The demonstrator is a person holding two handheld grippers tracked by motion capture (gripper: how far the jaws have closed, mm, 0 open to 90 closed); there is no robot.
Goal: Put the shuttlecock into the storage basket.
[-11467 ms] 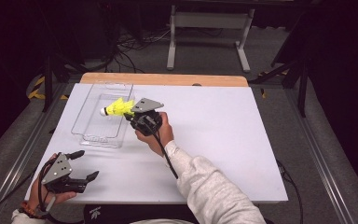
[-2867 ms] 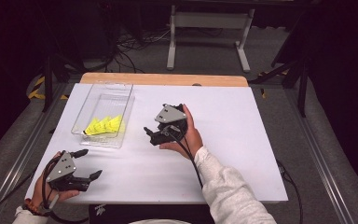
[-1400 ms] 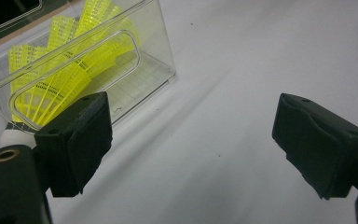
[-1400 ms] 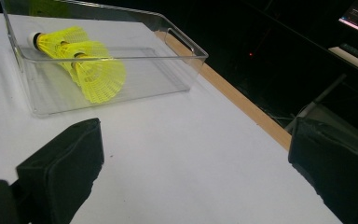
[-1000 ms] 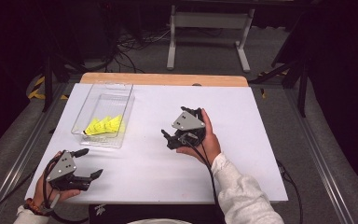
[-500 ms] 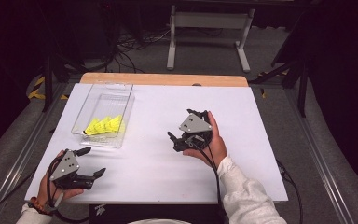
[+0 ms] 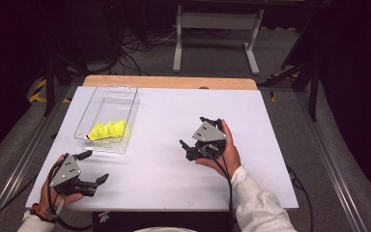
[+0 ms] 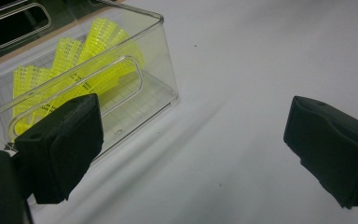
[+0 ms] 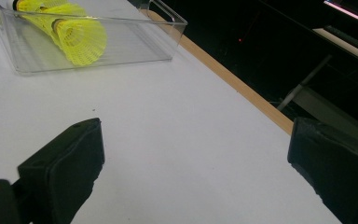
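Yellow shuttlecocks (image 7: 108,130) lie inside the clear bin (image 7: 127,104) at ten o'clock on the bench (image 7: 164,174). Right gripper (image 7: 189,149) at centre and left gripper (image 7: 93,166) at seven o'clock: fingers wide, empty; the left's have just been opening. Placing step looks finished; next, if anything, rest both grippers.

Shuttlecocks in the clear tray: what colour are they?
Bright yellow shuttlecocks, clearest in the right gripper view.
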